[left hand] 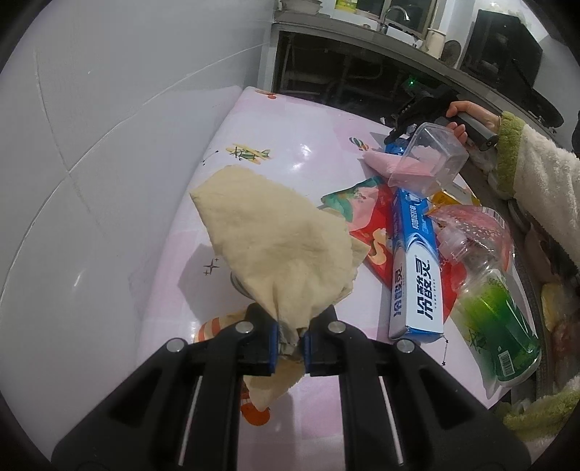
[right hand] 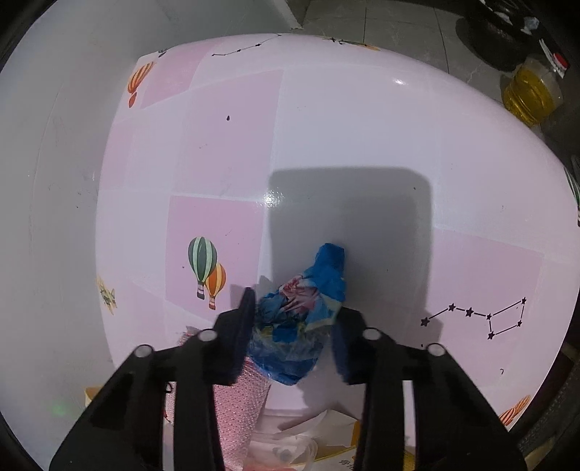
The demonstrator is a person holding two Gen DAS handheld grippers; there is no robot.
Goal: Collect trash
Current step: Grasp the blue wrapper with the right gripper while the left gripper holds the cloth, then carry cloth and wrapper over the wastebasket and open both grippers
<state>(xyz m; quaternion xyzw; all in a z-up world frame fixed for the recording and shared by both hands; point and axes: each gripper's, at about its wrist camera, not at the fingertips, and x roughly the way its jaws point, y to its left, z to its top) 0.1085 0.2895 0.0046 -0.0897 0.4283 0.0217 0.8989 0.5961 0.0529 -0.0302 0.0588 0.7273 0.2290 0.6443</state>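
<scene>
Left wrist view: right up close, the left gripper (left hand: 290,337) is clamped tight on a bunch of a floppy tan cloth (left hand: 275,250). The cloth hangs out past the fingers, above the pink table (left hand: 319,145). A bit farther along the table lies a heap of trash: a blue and white toothpaste box (left hand: 417,268), a red snack bag (left hand: 366,224), and a clear bottle with a green label (left hand: 496,311) lying on its side. Past those is a clear plastic tub (left hand: 431,155), tipped over. Behind it a hand (left hand: 462,119) in a fluffy sleeve (left hand: 536,170) grips a dark handle. Far back is a dark counter with a tap (left hand: 395,14).

Right wrist view: close in, the right gripper (right hand: 295,315) points down at the table, and a scrunched blue wrapper (right hand: 304,311) sits between its two fingers. Both fingers look like they press its sides, so it seems to be gripped. A pink dotted bag (right hand: 239,413) lies under the left finger. Farther on the table is bare, with balloon pictures (right hand: 206,268) on it. Way off on the floor stands a jug of yellow oil (right hand: 533,90).
</scene>
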